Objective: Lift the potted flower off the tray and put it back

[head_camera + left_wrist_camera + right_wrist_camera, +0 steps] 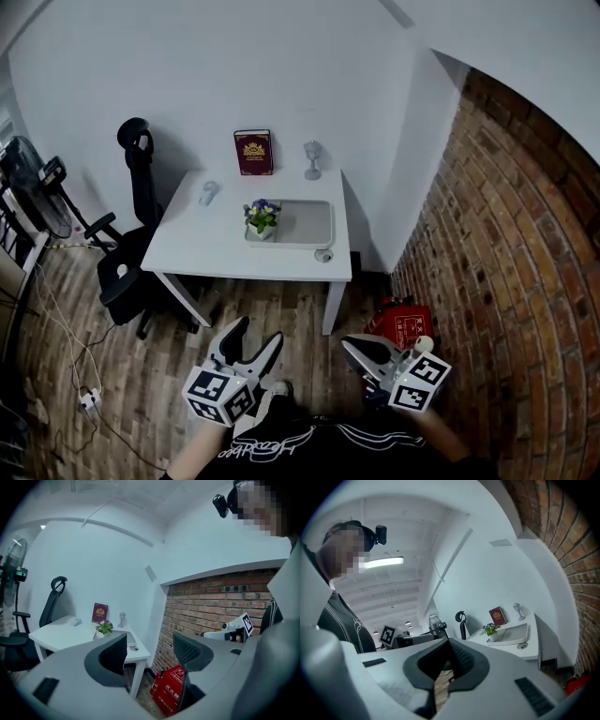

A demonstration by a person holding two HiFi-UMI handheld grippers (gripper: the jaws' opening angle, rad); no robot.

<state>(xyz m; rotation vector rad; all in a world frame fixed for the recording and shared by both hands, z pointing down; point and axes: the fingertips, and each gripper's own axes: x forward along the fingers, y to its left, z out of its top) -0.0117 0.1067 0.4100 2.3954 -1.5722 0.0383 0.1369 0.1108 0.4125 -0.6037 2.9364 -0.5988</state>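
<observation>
Holding both grippers well short of the bench [202,248], we list: potted flower [261,217] on the tray [311,225], left end; left gripper [259,330] jaws apart, empty; right gripper [349,344] jaws together.

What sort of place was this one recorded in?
Likely a small office or study corner: a white desk against the wall, a black office chair beside it, and a standing fan.

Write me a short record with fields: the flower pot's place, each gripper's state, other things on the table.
potted flower: upright on the tray, at its left end
left gripper: open, empty, short of the table
right gripper: shut, empty, short of the table
also on table: red book, goblet, both at its far edge
</observation>
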